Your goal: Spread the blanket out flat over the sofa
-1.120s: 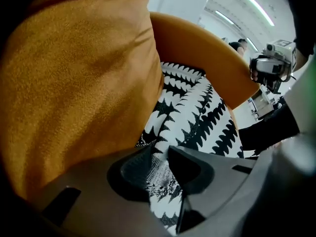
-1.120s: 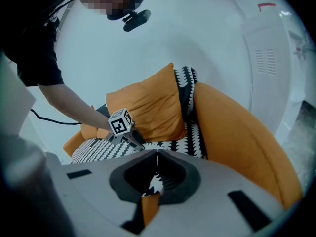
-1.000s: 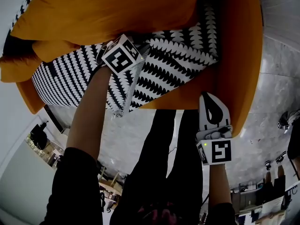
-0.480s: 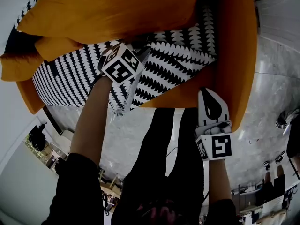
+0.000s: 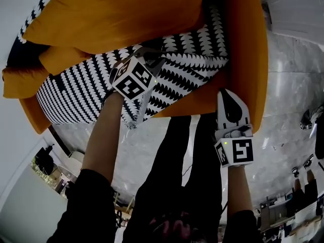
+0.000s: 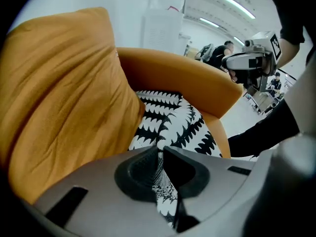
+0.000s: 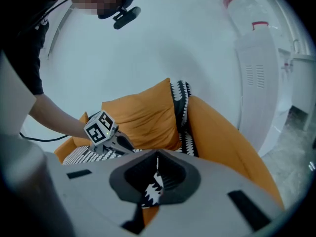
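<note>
A black-and-white patterned blanket (image 5: 81, 85) lies over the seat of the orange sofa (image 5: 248, 59), and a strip of it runs up between the back cushion (image 5: 116, 14) and the arm. My left gripper (image 5: 150, 61) is over the middle of the seat. Its jaws have just been closing and are shut on a raised fold of the blanket (image 6: 165, 120). The right gripper (image 5: 226, 94) is at the seat's front right corner, shut on a small piece of blanket edge (image 7: 154, 190). Each gripper shows in the other's view: the right gripper (image 6: 249, 59) and the left gripper (image 7: 104, 130).
The person's dark trousers (image 5: 187, 151) stand against the sofa front. Grey marble floor (image 5: 288, 105) surrounds the sofa. A tall white appliance (image 7: 256, 73) stands by the wall past the sofa's arm. People and desks (image 6: 217, 53) are far off.
The left gripper has drawn a little up and toward the person with the blanket fold in its jaws. The right gripper has stayed about where it was.
</note>
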Available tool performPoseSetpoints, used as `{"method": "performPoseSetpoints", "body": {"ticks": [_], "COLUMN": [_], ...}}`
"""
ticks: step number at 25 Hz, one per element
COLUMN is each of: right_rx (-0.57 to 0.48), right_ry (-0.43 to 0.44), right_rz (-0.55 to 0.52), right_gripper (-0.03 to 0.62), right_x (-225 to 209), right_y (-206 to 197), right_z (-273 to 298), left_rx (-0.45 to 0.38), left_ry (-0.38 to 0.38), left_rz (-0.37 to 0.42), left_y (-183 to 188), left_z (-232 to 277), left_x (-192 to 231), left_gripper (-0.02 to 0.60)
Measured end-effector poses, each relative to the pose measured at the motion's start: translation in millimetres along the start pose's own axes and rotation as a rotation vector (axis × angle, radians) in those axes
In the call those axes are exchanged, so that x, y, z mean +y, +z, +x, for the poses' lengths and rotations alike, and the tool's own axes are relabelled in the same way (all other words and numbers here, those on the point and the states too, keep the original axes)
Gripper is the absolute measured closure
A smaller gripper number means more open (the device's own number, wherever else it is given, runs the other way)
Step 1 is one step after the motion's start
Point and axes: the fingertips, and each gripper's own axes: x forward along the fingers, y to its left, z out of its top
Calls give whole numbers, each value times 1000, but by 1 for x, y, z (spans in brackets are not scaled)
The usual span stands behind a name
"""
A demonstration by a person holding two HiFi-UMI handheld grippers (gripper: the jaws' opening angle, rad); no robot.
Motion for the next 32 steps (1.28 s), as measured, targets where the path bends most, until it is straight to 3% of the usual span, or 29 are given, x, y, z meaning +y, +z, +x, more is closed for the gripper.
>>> {"method": "performPoseSetpoints", "body": {"ticks": [12,18,26,32], "right_rx": [-104,-112,-129,-121], "right_ry": [-176,-229,-245,-200], "right_rz": [29,46,59,50], "right_gripper": [572,572,572,572], "right_x": [22,10,-4,-11], "right_y": [10,2,-15,-34], "right_z": [-49,-62,-120,-127], "left_rx": [-76,-118,-114,-101], "left_ry": [-56,-95,-115,-104], "left_rz": [165,193,223,219], "left_y": [29,48,73,77], "left_z": [-31,-20,-23,-11], "left_x": [-40,-61,-131,-154], "left_gripper": [545,545,545,545]}}
